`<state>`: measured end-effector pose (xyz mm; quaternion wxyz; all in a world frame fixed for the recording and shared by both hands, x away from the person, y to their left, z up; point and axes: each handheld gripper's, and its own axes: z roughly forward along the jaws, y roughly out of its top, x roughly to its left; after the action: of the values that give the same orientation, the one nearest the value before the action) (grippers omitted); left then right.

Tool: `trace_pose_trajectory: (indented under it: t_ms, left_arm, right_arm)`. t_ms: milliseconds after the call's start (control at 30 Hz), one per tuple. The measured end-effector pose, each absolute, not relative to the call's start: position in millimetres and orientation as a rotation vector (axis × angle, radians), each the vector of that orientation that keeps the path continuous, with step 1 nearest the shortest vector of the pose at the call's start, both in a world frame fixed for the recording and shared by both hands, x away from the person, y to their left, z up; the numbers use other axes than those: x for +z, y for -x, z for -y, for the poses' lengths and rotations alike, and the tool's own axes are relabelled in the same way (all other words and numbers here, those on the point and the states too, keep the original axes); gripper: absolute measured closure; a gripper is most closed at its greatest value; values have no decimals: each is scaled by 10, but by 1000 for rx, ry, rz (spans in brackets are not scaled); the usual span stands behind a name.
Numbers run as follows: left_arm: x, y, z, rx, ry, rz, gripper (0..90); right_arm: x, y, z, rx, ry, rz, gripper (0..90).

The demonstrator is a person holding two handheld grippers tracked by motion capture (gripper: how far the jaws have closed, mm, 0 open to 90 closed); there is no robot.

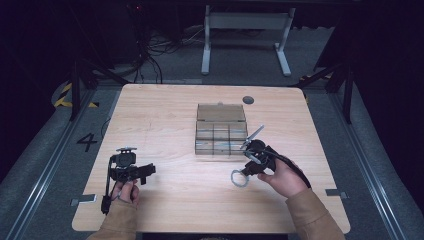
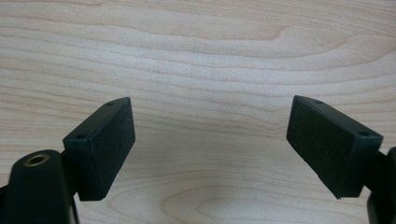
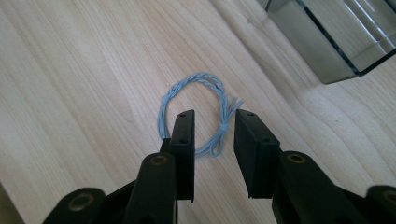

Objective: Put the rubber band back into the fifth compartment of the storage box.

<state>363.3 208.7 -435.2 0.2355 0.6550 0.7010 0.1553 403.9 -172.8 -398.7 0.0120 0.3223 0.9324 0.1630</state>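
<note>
Your right claw [image 3: 212,133] hangs part-open over the blue string loop [image 3: 196,112], pads clear of it. Your left claw [image 2: 210,144] gapes wide above bare desk [image 2: 201,56]. The clear divided box [image 1: 220,131] beside the loop shows no visible contents.

The left gripper [image 1: 142,175] rests at seven o'clock, jaws spread wide, pointing toward three o'clock. The right gripper [image 1: 246,172] sits at four o'clock, angled toward eight o'clock, jaws partly apart, gripping nothing.

A blue string loop [image 3: 196,114] lies on the wooden counter [image 3: 84,93]. The right gripper [image 3: 212,126] hovers over it, jaws apart. A clear box [image 3: 327,42] sits near.
</note>
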Motion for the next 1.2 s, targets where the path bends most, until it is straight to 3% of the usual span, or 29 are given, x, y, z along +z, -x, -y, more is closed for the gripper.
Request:
trace_pose_trajectory:
  t_ms: [733,1000,1200]
  left_arm:
    - [-4356,-3638,-2088,421,-1795,-1926,161]
    - [-4355,-3639,-2092,418,-1798,-1925,161]
    - [-4354,-3638,-2095,416,-1797,-1926,161]
  right_arm:
    - [-4256,-4092,1628,424,-1059,-2879,705]
    - [-4296,-4087,1605,396,-1055,-2865,739]
    - [-4297,-4084,1608,372,-1048,-2851,841]
